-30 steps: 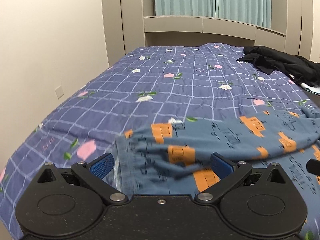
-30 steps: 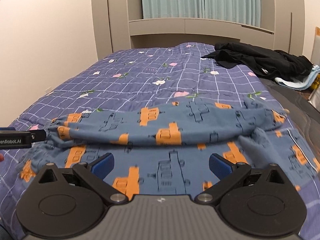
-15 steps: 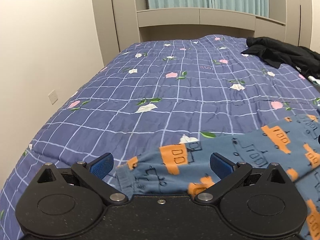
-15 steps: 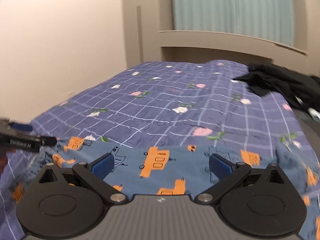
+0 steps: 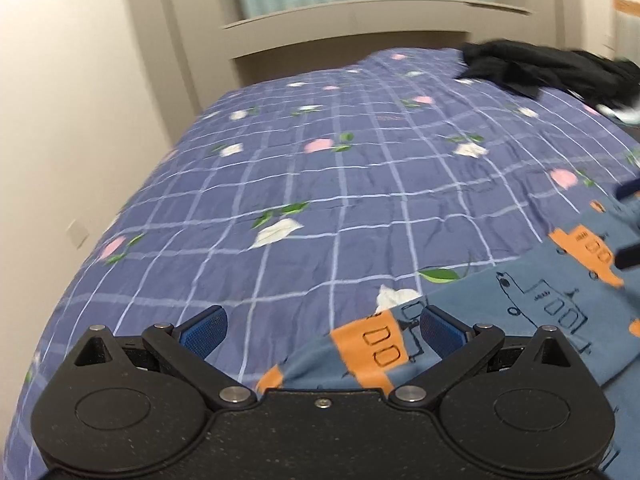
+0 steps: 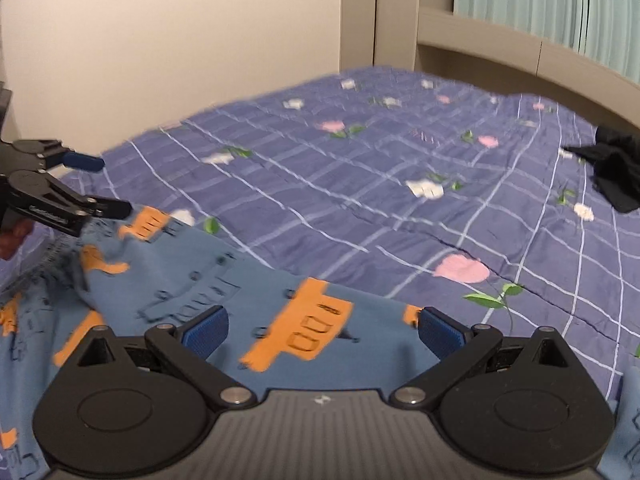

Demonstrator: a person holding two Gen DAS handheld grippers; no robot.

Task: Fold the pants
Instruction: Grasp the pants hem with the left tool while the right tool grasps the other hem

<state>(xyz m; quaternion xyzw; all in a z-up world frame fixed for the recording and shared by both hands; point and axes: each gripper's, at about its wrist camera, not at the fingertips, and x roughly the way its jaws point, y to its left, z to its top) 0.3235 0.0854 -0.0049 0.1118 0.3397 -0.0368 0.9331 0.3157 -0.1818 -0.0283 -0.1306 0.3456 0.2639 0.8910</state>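
Note:
Blue pants with orange truck prints lie on the bed at the near edge, spread across the lower right of the left wrist view and the lower left of the right wrist view. My left gripper is open and empty, its right pad just over the pants' end. My right gripper is open and empty, above the pants. The left gripper also shows at the left edge of the right wrist view, open, over the pants' end.
The bed has a purple checked quilt with flower prints. A heap of black clothes lies at the far right of the bed. A cream wall runs along the left side, and a beige headboard shelf stands behind.
Both grippers have risen and swung left, staying open. The pants now fill less of both views, and the left gripper has moved off the pants' end.

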